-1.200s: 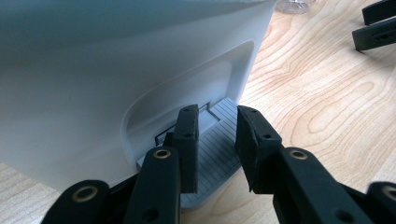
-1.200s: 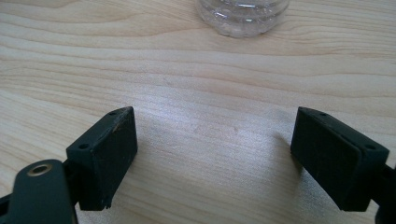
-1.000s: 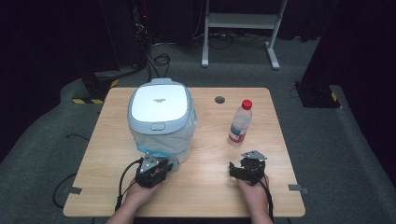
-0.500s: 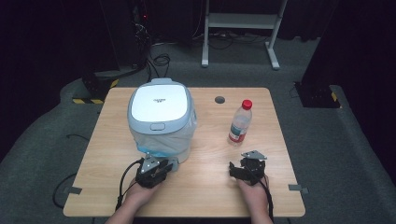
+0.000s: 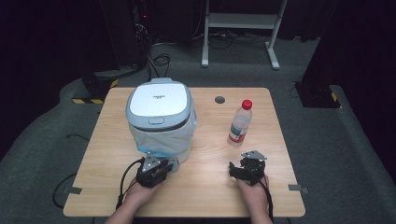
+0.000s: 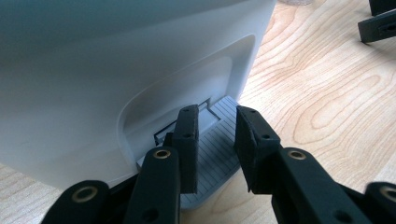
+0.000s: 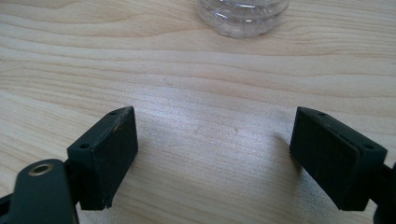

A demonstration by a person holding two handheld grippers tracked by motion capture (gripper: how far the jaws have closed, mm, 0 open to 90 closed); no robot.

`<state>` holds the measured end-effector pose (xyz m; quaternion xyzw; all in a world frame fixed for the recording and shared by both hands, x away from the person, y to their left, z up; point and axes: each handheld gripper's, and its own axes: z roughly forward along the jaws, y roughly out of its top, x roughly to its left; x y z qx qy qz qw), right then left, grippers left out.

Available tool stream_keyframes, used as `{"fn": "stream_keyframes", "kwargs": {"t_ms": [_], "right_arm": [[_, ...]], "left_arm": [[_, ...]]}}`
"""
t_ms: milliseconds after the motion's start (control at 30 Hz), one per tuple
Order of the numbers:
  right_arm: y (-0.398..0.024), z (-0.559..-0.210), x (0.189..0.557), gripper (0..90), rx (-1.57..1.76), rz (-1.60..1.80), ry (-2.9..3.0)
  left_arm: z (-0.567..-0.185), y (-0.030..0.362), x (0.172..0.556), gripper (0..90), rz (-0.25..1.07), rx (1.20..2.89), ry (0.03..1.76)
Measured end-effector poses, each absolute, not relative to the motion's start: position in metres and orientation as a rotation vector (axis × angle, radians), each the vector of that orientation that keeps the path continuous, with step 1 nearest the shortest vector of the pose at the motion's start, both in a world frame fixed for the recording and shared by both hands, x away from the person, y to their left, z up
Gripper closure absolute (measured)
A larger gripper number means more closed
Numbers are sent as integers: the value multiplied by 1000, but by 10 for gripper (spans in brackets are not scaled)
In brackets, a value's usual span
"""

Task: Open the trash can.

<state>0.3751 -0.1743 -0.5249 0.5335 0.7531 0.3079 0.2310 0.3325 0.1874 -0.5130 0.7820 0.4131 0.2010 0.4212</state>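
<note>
A white and grey-blue pedal bin (image 5: pixel 159 116) with a clear liner stands on the left half of the wooden table (image 5: pixel 205 186). My left gripper (image 5: pixel 162 165) lies at its base. In the left gripper view the jaws (image 6: pixel 217 116) stand a little apart over the bin's grey ribbed pedal (image 6: pixel 212 149), and nothing is pinched between the pads. My right gripper (image 5: pixel 246 164) rests on the table at the front right, open wide with bare wood between its jaws (image 7: pixel 215 121). A clear water bottle (image 5: pixel 240 122) with a red cap stands upright ahead of it, its base (image 7: pixel 243 14) at the top of the right gripper view.
A round cable hole (image 5: pixel 219 99) sits at the table's far middle. A cable (image 5: pixel 126 179) loops from the left gripper over the front edge. Dark floor, cables and a white frame (image 5: pixel 243 28) lie beyond the table. The right gripper's fingertips (image 6: pixel 378 21) show in the left gripper view's top right corner.
</note>
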Motion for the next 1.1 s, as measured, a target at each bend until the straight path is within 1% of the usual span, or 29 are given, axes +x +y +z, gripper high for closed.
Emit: {"fn": "stream_keyframes", "kwargs": {"t_ms": [200,533,867,1100], "right_arm": [[-174,-525,375,148,1468,846,2070],[-174,-525,375,148,1468,847,2071],[-174,-525,375,149,1469,848,2071],[-174,-525,375,149,1468,848,2071]], "left_arm": [[-514,186,331,701,521,1958,1040],[-516,186,332,701,509,1959,1045],[-520,181,335,697,506,2006,1068],[-520,182,336,698,507,2007,1070]]}}
